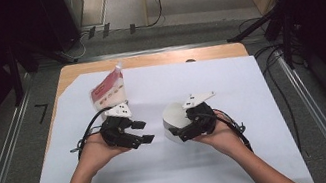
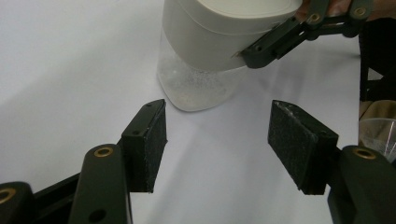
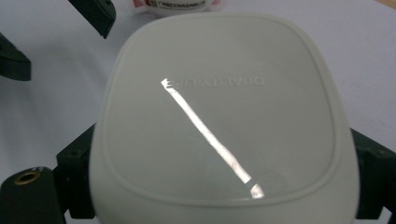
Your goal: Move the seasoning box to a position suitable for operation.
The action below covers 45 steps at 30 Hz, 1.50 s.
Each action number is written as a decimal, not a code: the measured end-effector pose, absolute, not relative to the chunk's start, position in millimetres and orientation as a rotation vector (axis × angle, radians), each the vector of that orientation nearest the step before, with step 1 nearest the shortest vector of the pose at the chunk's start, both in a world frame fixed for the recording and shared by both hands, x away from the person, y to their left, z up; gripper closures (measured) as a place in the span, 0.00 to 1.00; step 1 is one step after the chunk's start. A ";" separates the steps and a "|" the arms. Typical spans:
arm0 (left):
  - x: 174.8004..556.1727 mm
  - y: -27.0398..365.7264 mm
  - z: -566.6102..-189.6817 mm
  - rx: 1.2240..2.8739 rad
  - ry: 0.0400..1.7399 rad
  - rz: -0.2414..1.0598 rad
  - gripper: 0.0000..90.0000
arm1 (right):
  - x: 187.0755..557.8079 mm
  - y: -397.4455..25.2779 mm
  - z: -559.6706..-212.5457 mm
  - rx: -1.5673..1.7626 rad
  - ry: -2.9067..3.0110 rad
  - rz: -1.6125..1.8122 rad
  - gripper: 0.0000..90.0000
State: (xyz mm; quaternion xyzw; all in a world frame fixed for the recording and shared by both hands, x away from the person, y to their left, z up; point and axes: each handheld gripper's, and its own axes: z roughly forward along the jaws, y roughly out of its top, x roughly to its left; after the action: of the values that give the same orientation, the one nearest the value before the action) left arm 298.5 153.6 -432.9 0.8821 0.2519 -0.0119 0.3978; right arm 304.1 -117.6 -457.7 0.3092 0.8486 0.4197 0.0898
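A container with a clear body (image 2: 196, 86) and an off-white rounded lid (image 1: 171, 114) stands on the white sheet (image 1: 224, 162) near the table's middle. My right gripper (image 1: 178, 125) is shut on the lid (image 3: 224, 116), one jaw on each side of it; one of its jaws touches the lid's rim (image 2: 219, 32) in the left gripper view. My left gripper (image 1: 143, 131) is just left of the container, open, with nothing between its pads (image 2: 152, 140). Its jaw tips show at the top left of the right gripper view. A red-and-white pouch (image 1: 108, 88) stands behind the left gripper.
The white sheet covers most of a wooden table (image 1: 155, 58). The pouch's printed bottom edge (image 3: 180, 3) lies just beyond the lid. Black stands and cables (image 1: 271, 26) sit on the floor to the right, and metal rails (image 1: 3, 160) run along both sides.
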 end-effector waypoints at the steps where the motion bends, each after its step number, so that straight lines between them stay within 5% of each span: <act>1: 298.4 153.5 -432.9 2.232 0.638 -0.035 0.43 | 302.7 -118.9 -454.6 0.918 2.518 1.250 0.11; 22: 306.2 147.5 -424.3 2.240 0.616 -0.034 0.43 | 275.8 -165.2 -405.0 0.908 2.512 1.372 0.17; 42: 321.2 139.2 -421.5 2.242 0.574 -0.070 0.42 | 258.4 -189.9 -429.3 0.955 2.500 1.401 0.69; 45: 320.4 138.4 -422.5 2.249 0.571 -0.064 0.42 | 255.0 -189.4 -435.1 0.961 2.494 1.408 0.84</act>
State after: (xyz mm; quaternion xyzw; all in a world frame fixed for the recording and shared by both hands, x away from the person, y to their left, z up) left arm 320.4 138.4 -422.5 0.8886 0.2256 -0.0254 0.3986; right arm 255.0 -189.4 -435.1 0.3177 0.8240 0.4652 0.0603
